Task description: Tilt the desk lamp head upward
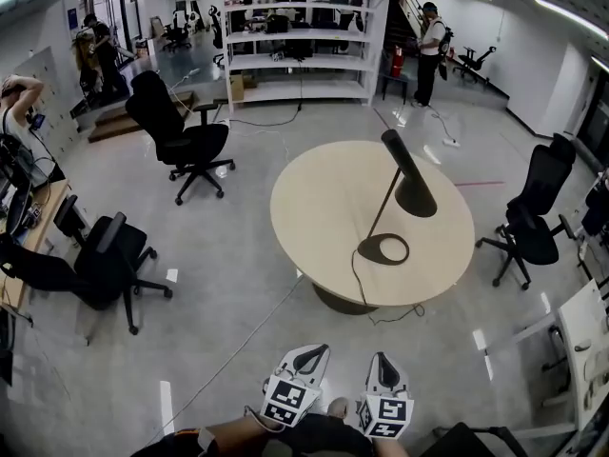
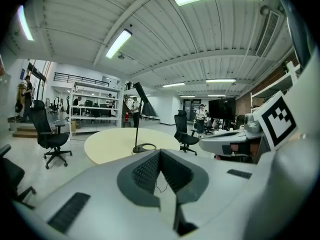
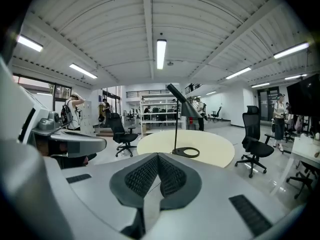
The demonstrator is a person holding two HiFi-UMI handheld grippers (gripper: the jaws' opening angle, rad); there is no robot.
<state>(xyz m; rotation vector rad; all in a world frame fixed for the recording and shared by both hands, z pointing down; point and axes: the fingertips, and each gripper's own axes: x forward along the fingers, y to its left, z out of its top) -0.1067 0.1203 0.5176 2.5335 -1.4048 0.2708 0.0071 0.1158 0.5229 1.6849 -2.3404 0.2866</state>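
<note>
A black desk lamp (image 1: 398, 190) stands on the right half of a round beige table (image 1: 319, 203). It has a ring base (image 1: 383, 248), a thin slanted stem and a cone head (image 1: 415, 194) that hangs pointing down. Both grippers are low in the head view, well short of the table. My left gripper (image 1: 309, 351) is shut with nothing in it, and so is my right gripper (image 1: 383, 359). In the left gripper view the lamp (image 2: 138, 115) rises beyond the closed jaws (image 2: 160, 152). The right gripper view shows the lamp (image 3: 179, 115) straight ahead past its jaws (image 3: 158, 155).
The lamp's cable (image 1: 357, 293) runs off the table's near edge to the floor. Black office chairs stand at the left (image 1: 186, 141), near left (image 1: 105, 265) and right (image 1: 533, 217) of the table. White shelves (image 1: 300, 36) and standing people are at the back; desks line both sides.
</note>
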